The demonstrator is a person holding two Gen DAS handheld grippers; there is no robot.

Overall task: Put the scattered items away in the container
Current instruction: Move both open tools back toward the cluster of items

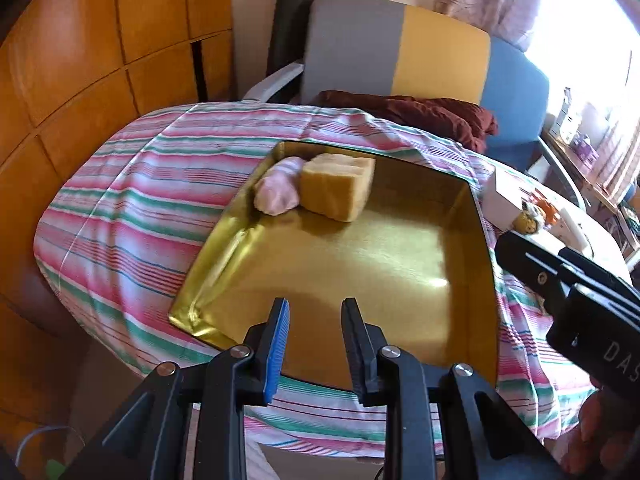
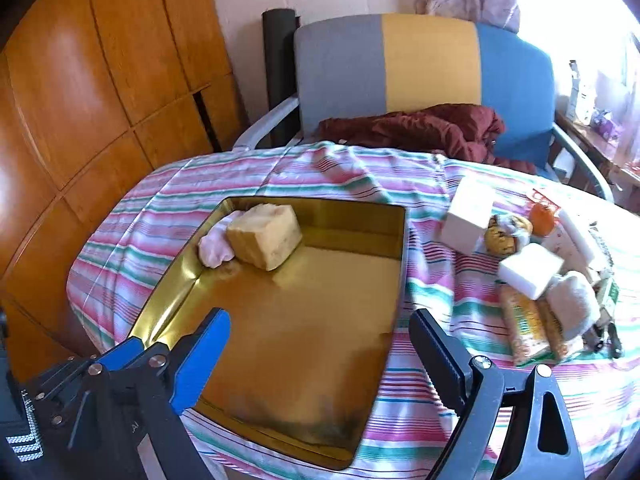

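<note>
A shiny gold tin (image 2: 280,340) sits on the bench (image 2: 160,216), which has a stripy cloth over it. In the far left corner of the tin lie a yellow sponge block (image 2: 266,236) and a small pink rolled cloth (image 2: 214,248), touching each other. The left hand-held gripper (image 1: 314,320) hangs over the near edge of the tin. Its jaws are only a little apart and nothing is between them. The right hand-held gripper (image 2: 320,344) hangs over the tin too, with its jaws wide apart and nothing in them. More things wait in a pile (image 2: 540,276) on the cloth to the right of the tin: white blocks, packets and a fluffy cloth.
</note>
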